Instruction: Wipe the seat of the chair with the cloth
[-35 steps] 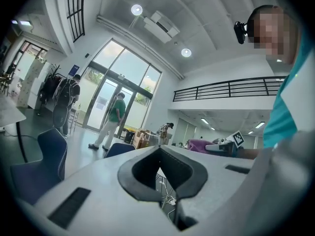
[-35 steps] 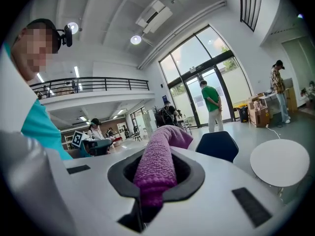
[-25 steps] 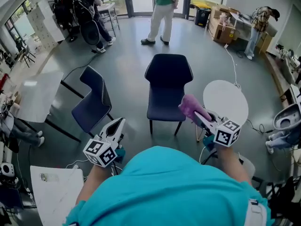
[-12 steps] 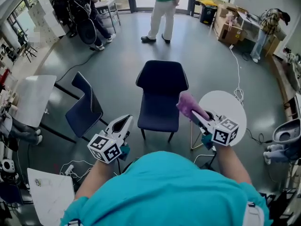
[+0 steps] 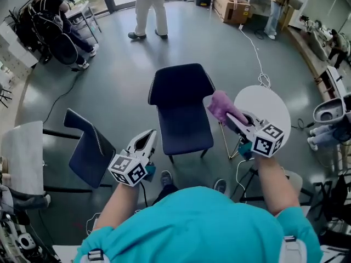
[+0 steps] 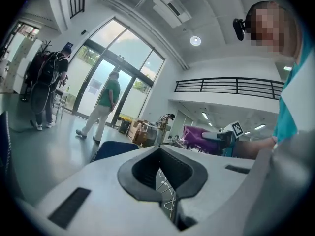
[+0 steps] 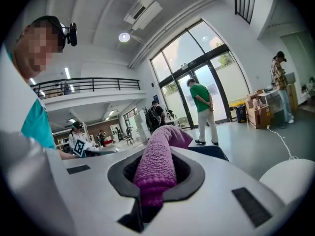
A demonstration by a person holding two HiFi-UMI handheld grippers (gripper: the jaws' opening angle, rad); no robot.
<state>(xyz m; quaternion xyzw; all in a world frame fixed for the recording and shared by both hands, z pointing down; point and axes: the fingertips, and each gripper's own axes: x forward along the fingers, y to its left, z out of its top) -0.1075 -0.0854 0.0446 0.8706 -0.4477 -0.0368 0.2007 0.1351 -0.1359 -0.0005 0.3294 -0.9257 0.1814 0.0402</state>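
Here the left tool [image 5: 143,142] hangs low off the front-left corner of the chair [image 5: 182,100]. Its jaws are pressed together on nothing, likely kept out of the way since wiping needs only one hand. The seat [image 5: 184,126] is bare and faces the person, open to a reach from the front. The right tool [image 5: 235,118] pinches the purple cloth [image 5: 221,106], which flops forward beside the seat's right edge, apart from it. The loose end leads, seemingly so it meets the seat first.
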